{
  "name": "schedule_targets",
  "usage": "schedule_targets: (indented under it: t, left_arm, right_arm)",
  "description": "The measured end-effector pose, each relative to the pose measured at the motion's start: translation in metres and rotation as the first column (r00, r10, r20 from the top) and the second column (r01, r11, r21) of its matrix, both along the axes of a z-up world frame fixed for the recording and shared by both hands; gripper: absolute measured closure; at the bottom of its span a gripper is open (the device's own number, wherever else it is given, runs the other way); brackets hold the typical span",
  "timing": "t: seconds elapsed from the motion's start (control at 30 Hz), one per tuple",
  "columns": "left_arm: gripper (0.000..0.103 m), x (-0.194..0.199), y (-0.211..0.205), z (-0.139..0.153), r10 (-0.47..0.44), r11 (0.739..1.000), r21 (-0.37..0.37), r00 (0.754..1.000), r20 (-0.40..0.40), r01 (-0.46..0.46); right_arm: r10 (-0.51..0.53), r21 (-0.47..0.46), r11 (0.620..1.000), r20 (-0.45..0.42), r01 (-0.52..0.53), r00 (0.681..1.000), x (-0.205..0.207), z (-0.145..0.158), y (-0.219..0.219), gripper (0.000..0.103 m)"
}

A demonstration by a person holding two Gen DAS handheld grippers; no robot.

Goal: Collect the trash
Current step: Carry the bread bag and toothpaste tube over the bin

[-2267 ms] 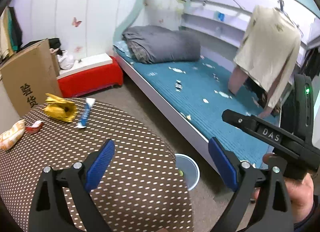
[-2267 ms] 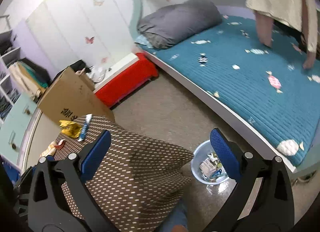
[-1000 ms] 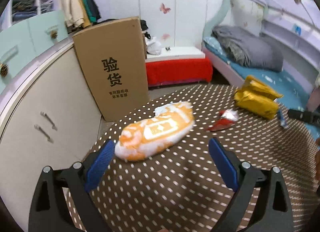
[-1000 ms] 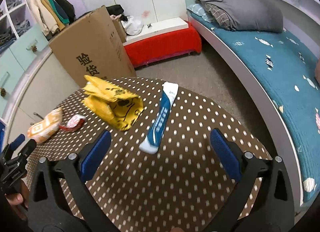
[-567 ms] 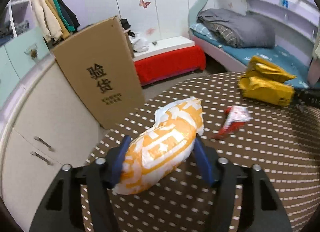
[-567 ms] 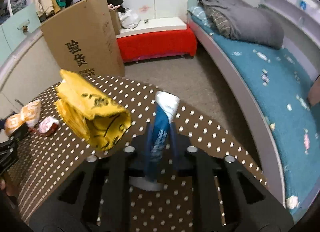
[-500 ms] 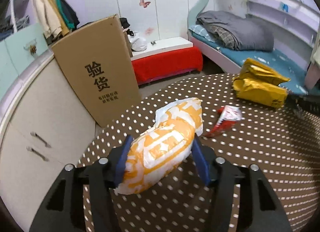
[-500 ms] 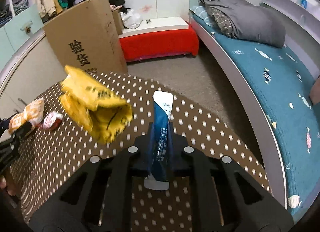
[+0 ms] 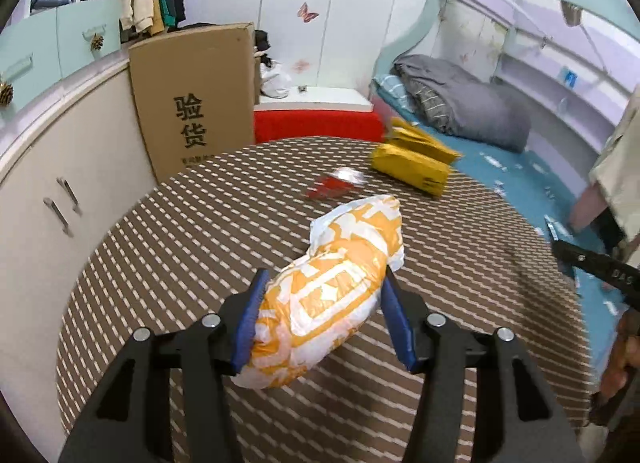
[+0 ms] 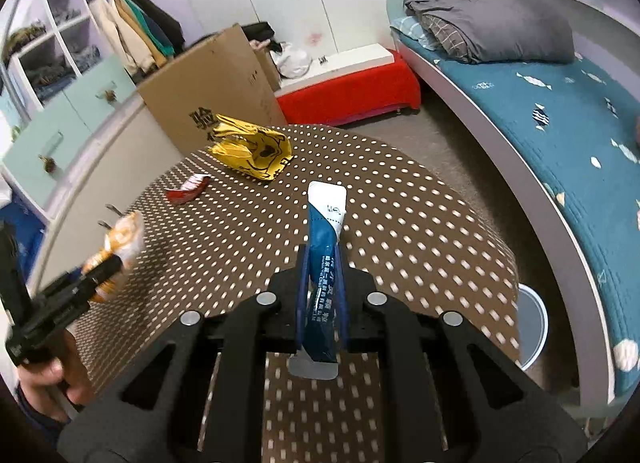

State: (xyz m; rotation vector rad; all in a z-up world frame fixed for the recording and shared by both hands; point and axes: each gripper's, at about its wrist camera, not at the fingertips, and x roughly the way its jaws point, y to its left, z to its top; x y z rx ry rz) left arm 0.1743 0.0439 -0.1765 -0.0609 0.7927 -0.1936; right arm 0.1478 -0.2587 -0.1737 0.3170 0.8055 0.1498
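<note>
My left gripper [image 9: 322, 317] is shut on an orange and white snack bag [image 9: 332, 291] and holds it above the brown dotted table [image 9: 192, 231]. My right gripper [image 10: 322, 295] is shut on a blue and white wrapper [image 10: 325, 247], lifted over the table [image 10: 400, 231]. A yellow bag [image 9: 416, 163] and a small red wrapper [image 9: 334, 185] lie on the far part of the table. They also show in the right wrist view, the yellow bag [image 10: 256, 151] and the red wrapper [image 10: 188, 189]. The left gripper with the orange bag [image 10: 120, 247] shows at the left.
A pale blue bin's rim [image 10: 534, 327] shows on the floor at the table's right edge. A cardboard box [image 9: 196, 95] leans on the cabinets [image 9: 52, 167] behind the table. A red bench [image 9: 316, 123] and a bed [image 10: 560, 111] stand beyond.
Both grippers closed on their trash, the left on the orange bag, the right on the blue wrapper, and lifted them off the table. Both views have pulled back and swung right.
</note>
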Motion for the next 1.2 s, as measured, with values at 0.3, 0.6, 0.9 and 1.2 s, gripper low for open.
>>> schedule_targets:
  t: [0.3,0.6,0.9,1.2]
  left_arm:
    - [0.049,-0.047,-0.063,0.025,-0.088,0.995,-0.050,0.996,0.034,0.089]
    - [0.049,-0.064,-0.135,0.047,-0.197,0.978,-0.053,0.977,0.082,0.202]
    - [0.049,-0.066,-0.217,0.061,-0.320,0.943,-0.061,0.942,0.100,0.327]
    - [0.049,-0.066,-0.301,0.057,-0.428,0.898,-0.066,0.899,0.092,0.434]
  right_arm:
    - [-0.035,0.036,0.999,0.058,0.033,0.998,-0.046,0.023,-0.035,0.090]
    - [-0.123,0.069,0.991,0.103,0.116,0.987,-0.076,0.036,-0.088,0.090]
    - [-0.255,0.100,0.965,0.126,0.243,0.959,-0.098,0.039,-0.162,0.090]
    - [-0.351,0.109,0.934,0.103,0.340,0.931,-0.110,0.027,-0.222,0.090]
